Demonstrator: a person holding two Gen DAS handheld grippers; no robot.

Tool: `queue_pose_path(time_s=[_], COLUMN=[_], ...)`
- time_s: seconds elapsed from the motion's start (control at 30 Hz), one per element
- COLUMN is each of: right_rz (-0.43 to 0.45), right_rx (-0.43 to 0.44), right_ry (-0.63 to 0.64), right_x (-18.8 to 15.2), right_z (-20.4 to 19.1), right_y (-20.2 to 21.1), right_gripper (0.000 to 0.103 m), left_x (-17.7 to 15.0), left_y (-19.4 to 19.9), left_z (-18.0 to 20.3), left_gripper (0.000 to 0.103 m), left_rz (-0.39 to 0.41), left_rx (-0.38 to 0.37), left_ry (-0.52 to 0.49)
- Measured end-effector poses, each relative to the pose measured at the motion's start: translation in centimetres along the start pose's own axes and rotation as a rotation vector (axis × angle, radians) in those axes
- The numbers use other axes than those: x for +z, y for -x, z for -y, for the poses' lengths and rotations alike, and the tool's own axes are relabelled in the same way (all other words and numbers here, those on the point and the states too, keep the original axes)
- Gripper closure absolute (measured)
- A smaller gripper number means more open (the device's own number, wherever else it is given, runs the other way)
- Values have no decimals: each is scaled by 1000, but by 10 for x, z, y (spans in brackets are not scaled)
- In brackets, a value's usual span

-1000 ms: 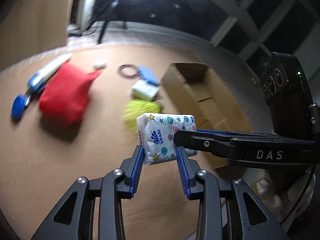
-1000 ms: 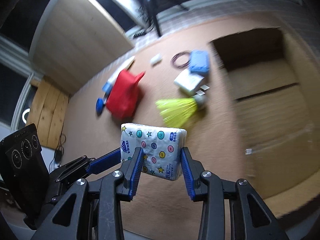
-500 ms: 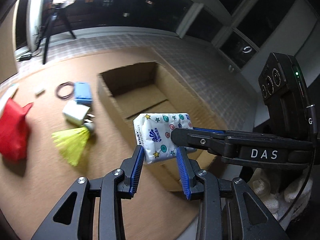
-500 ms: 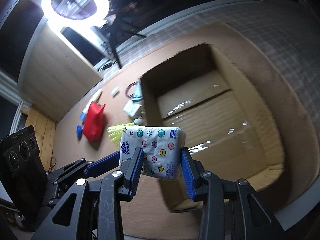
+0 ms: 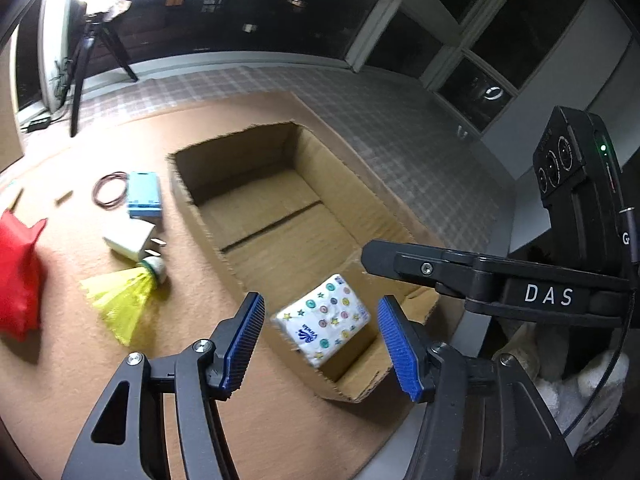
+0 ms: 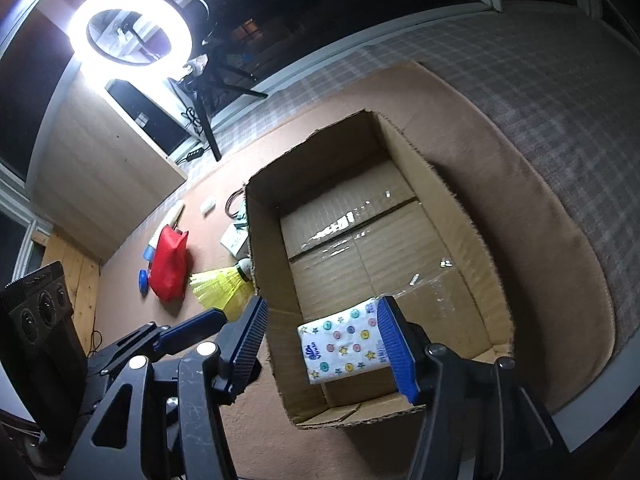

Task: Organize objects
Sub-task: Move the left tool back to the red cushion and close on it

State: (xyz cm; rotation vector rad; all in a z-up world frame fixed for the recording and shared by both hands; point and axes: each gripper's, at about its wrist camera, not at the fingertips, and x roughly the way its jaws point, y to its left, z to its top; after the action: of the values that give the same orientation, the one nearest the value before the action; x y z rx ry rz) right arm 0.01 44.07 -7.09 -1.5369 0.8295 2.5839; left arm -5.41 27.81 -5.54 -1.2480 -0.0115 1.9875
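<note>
Left gripper (image 5: 320,340) and right gripper (image 6: 326,344): both spread wide, holding nothing, above the near end of the cardboard box (image 6: 266,240). Tissue pack (image 6: 344,340) is inside that near end, blurred. Shuttlecock (image 5: 124,296), red pouch (image 5: 18,276) and blue case (image 5: 144,194) lie on the worktop (image 5: 80,360) beside the box.

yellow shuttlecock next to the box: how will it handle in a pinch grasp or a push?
The yellow shuttlecock looks very light, so a push probably sends it skidding. Its flared skirt seems thin and likely to crush under hard jaws. Lying on its side with a rounded white cork, it would probably roll in an arc.
</note>
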Motion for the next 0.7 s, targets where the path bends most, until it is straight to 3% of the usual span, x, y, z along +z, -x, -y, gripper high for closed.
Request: queue_pose_path(time_s=[0.23,0.7], right_rz=[-30,-118], right_rx=[23,84], right_ry=[75,316], right_x=[2,31], right_z=[-33,-162], right_y=[-16,-88], right_gripper=[50,50], left_x=[-17,-75], left_y=[30,128], left_z=[-35,-156], left_gripper=[39,35], left_rz=[19,118], left_rx=[40,251], left_ry=[87,332])
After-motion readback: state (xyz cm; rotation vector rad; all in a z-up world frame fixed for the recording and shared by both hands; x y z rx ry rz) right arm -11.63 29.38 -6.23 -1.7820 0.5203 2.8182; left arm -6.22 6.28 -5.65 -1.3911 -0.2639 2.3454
